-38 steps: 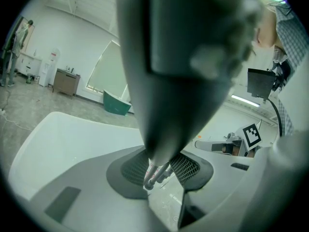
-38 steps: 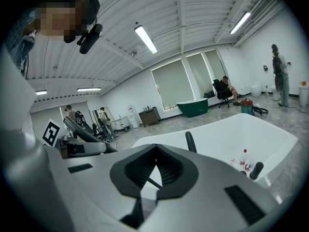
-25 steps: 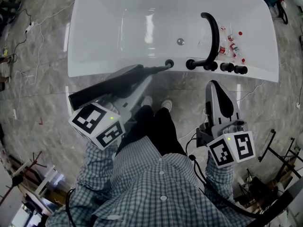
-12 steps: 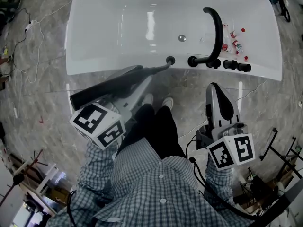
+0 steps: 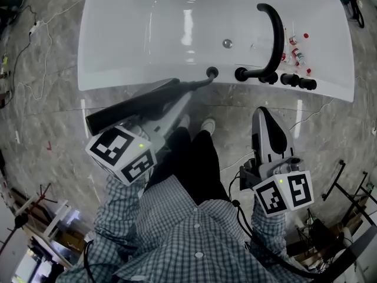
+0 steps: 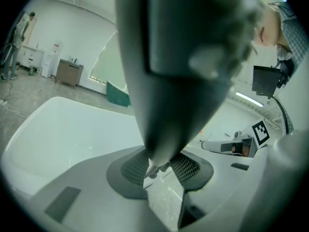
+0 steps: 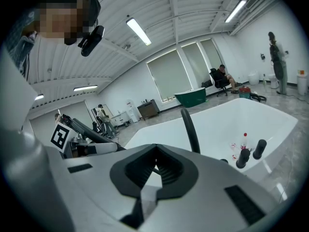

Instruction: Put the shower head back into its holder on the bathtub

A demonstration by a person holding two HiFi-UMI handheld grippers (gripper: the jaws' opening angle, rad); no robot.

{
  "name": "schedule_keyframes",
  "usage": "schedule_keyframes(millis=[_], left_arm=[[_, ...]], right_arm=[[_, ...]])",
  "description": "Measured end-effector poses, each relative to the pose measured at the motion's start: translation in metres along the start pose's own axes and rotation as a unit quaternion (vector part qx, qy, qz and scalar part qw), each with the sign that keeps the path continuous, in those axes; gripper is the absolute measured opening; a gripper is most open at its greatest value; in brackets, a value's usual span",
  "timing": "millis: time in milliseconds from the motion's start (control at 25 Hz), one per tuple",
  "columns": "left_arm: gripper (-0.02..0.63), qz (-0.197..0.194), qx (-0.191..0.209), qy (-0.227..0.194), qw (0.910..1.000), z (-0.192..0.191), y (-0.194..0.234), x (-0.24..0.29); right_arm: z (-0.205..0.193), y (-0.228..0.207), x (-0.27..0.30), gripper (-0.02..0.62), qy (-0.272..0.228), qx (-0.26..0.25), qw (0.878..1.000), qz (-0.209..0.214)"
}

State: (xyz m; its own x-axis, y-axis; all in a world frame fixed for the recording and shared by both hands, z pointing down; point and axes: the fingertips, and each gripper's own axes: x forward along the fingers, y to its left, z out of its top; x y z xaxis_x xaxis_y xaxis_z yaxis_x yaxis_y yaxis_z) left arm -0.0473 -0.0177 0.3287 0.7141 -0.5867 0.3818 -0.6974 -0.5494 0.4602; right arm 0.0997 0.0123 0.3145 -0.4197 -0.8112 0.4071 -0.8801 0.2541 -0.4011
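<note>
Insertion step in hand. Left gripper [image 6: 160, 164] jaws are clamped on the shower head [image 5: 134, 104], its tip at the holder [image 5: 211, 72]. Right gripper [image 5: 265, 118] jaws are together, empty. Next likely calls for seating, then release.

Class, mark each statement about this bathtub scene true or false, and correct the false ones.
1. The left tool is clamped on the shower head. True.
2. The right tool grips the black spout. False: it is shut on nothing, over the floor short of the bathtub.
3. Small red-capped bottles lie in the tub beside the spout. True.
4. The shower head lies on the tub's bottom. False: it is held outside the tub, its narrow end reaching the holder on the rim.
</note>
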Motion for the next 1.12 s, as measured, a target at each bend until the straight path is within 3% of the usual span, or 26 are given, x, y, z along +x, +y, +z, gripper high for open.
schedule_keyframes(millis=[160,480,1120], left_arm=[[0.140,-0.005,-0.012,-0.002,0.9999,-0.007,0.003,0.004],[0.140,0.000,0.006,0.014,0.9999,-0.017,0.014,0.023],[0.140,-0.009,0.008,0.027,0.9996,-0.029,0.017,0.026]], right_arm=[[-0.005,-0.004,0.005,0.006,0.002,0.010,1.000,-0.001],[-0.019,-0.015,0.017,0.007,0.010,0.021,1.000,0.000],[-0.031,-0.008,0.022,0.006,0.022,0.006,1.000,0.006]])
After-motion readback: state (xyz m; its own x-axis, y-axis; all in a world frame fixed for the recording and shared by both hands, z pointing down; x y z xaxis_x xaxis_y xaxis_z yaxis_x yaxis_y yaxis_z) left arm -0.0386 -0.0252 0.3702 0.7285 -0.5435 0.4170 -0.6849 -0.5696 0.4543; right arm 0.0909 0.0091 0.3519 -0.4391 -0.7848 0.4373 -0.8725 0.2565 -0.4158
